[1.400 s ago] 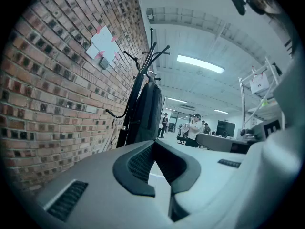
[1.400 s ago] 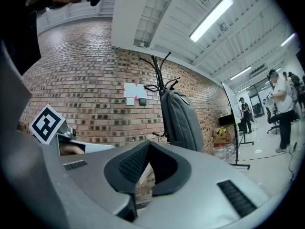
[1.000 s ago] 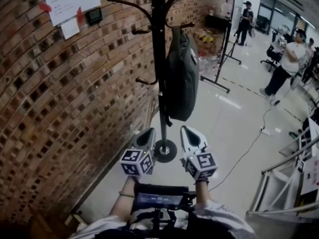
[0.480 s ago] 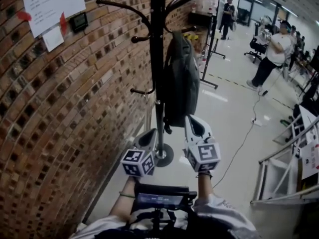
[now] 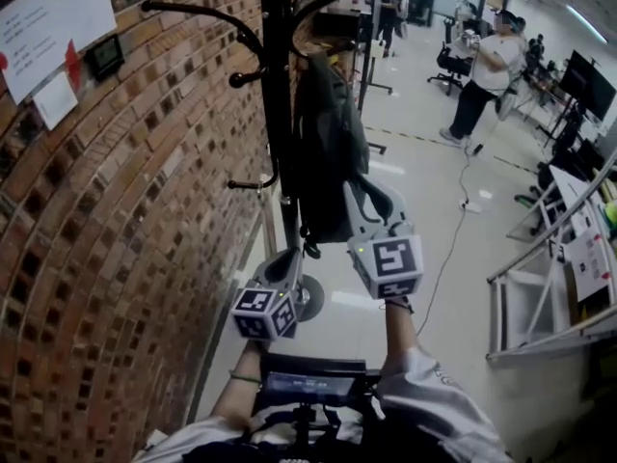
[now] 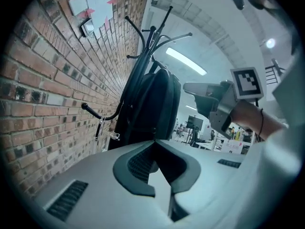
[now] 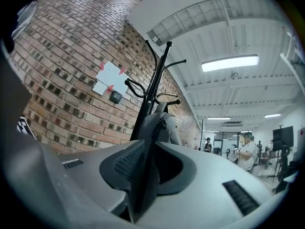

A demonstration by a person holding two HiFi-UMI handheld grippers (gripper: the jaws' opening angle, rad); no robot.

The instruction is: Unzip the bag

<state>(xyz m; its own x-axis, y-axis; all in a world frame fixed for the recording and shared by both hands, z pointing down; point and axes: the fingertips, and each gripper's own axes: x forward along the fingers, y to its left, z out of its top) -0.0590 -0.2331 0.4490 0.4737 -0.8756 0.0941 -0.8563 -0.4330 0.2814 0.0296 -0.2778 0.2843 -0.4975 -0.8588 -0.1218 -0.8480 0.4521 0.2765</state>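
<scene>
A dark grey bag (image 5: 328, 152) hangs from a hook of the black coat rack (image 5: 275, 85) beside the brick wall. My right gripper (image 5: 371, 193) is raised in front of the bag's lower half; its jaws have just been opening and stand apart with nothing between them. In the right gripper view the bag (image 7: 164, 128) and its zipper line lie straight beyond the jaws of my right gripper (image 7: 151, 144). My left gripper (image 5: 287, 256) hangs lower, below the bag, with its fingers together. The left gripper view shows the bag (image 6: 152, 104) ahead and the right gripper (image 6: 209, 97) beside it.
The brick wall (image 5: 125, 220) runs close on the left, with papers (image 5: 48, 22) pinned to it. The rack's round base (image 5: 310, 297) rests on the floor. A cable (image 5: 453, 239) trails over the floor, a metal frame (image 5: 540, 287) stands at right, and people (image 5: 482, 75) stand farther off.
The right gripper has risen from beside the left one to the bag's lower half, and its jaws have parted. The left gripper has shifted little. The bag and rack look nearer.
</scene>
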